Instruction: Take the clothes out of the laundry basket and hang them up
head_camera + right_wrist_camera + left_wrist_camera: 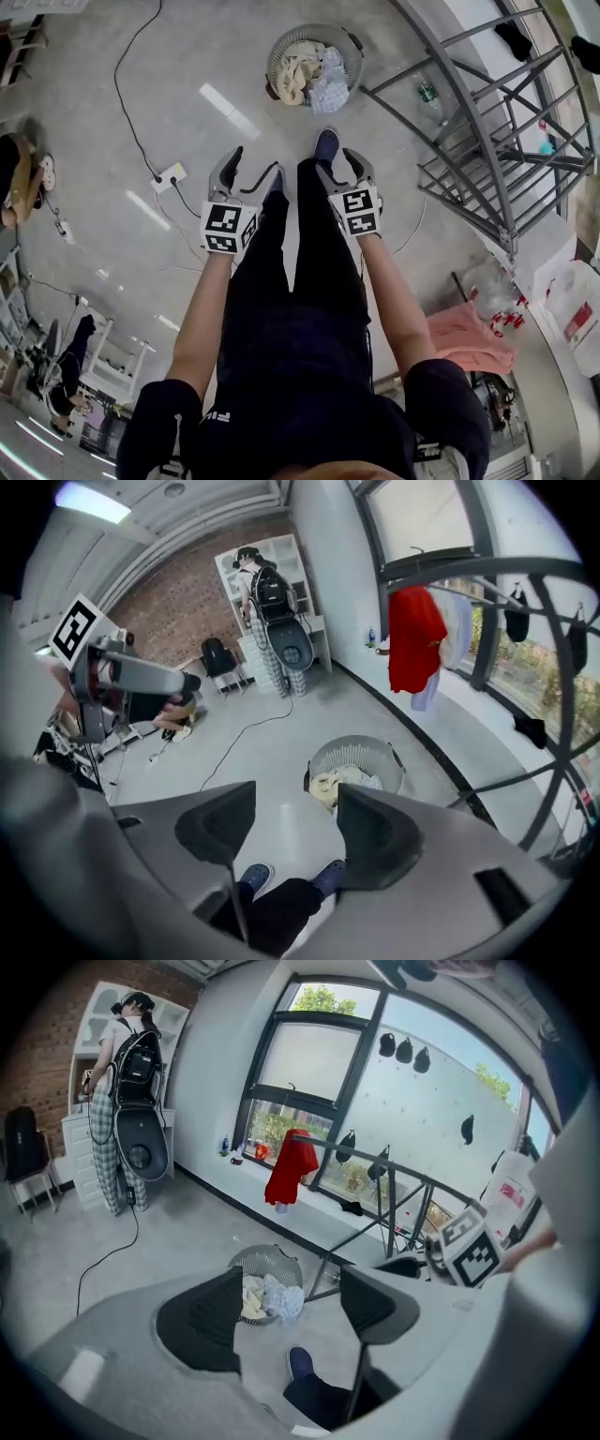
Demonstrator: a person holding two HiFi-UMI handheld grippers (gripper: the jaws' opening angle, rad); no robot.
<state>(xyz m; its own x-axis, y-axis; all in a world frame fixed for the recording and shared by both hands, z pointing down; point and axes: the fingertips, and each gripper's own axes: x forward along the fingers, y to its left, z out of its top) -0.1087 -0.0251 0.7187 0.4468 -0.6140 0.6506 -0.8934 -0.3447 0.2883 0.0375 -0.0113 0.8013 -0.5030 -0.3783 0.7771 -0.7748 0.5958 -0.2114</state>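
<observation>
A round grey laundry basket (349,49) stands on the floor ahead of my feet, holding a cream garment (298,67) and a pale blue one (329,82). Both grippers hang over my legs, short of the basket. The left gripper (255,167) is open with nothing between its jaws; its own view looks past them (295,1302) at the basket (251,1260). The right gripper (339,167) is also open and holds nothing, and its view (295,832) shows the basket (361,754) beyond. A metal drying rack (497,122) stands to the right, with a red garment (415,637) hanging by the window.
A power strip (169,176) and its black cable lie on the floor to the left. A plastic bottle (427,94) lies under the rack and dark socks (514,39) hang on it. A pink cloth (469,337) lies at my right. A person with a backpack (127,1101) stands at white shelves.
</observation>
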